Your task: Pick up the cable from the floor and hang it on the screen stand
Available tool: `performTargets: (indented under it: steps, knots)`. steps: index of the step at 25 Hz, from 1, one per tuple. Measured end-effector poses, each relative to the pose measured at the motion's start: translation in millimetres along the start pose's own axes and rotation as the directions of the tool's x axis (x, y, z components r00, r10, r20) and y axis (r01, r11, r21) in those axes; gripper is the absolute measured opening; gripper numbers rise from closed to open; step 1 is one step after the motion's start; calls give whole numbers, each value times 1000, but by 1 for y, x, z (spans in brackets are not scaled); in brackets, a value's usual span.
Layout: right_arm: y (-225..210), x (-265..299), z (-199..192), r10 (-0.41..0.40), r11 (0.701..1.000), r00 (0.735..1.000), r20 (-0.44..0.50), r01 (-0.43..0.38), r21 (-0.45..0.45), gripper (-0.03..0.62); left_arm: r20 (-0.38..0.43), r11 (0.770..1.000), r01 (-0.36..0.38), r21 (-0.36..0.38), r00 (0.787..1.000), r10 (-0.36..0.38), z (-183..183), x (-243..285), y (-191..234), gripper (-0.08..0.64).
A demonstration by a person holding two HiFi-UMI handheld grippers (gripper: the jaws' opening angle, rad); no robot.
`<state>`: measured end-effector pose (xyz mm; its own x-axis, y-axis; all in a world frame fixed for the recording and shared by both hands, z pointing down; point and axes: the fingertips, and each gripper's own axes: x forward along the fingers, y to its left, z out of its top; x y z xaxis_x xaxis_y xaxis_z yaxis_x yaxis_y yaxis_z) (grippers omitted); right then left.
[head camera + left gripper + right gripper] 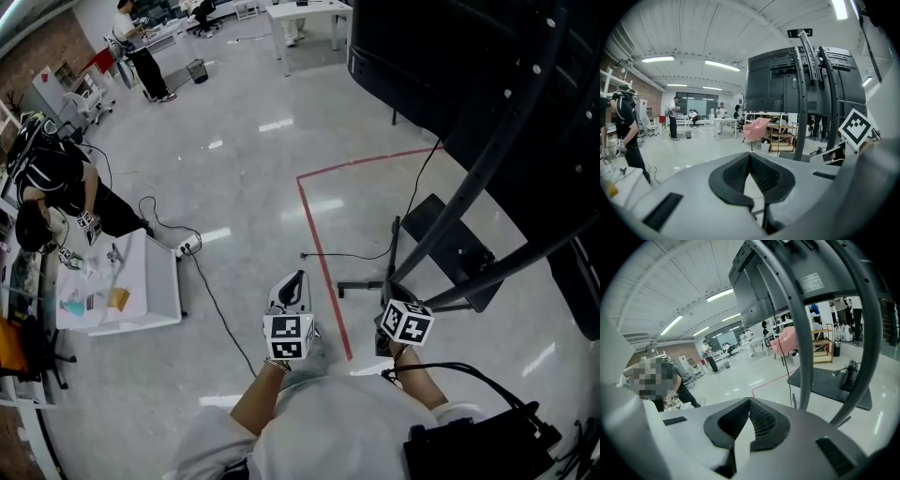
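Cable (349,257) on floor, ahead of left tool (297,278), right tool (384,302); untouched.

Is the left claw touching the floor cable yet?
Apart. The head view shows bare floor between the left claw and the cable; the left gripper view shows its jaws shut on nothing.

Here's a loose white short-sleeved shirt (323,422) and a thin beaded wristband (276,365). The pale grey left gripper (750,158) and right gripper (749,403) have black ribbed pads (736,174) and white cubes with black square markers (289,337).
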<state>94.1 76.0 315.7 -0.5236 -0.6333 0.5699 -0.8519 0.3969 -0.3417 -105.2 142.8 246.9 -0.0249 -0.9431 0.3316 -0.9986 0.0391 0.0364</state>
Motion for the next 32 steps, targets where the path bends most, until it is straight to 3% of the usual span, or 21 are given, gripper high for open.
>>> performTargets:
  steps: [7,15,21,27,32]
  knots:
    - [24,73,43,-36,993,999,9,36,-112,18,-31,999,45,-16,998,-45,11,77,49,3]
    - [17,121,54,-39,999,999,-24,38,-19,18,-112,989,150,-5,982,-150,-8,161,52,3]
    - [-35,147,19,-85,994,992,-91,91,66,17,-202,971,239,2,951,-233,-64,219,9,3]
    - [-81,193,-9,-111,988,986,-121,123,96,18,-216,951,309,-2,929,-302,-114,265,-27,3]
    - [-128,253,-67,-116,988,986,-119,126,85,17,-260,918,397,-10,885,-386,-211,329,-39,3]
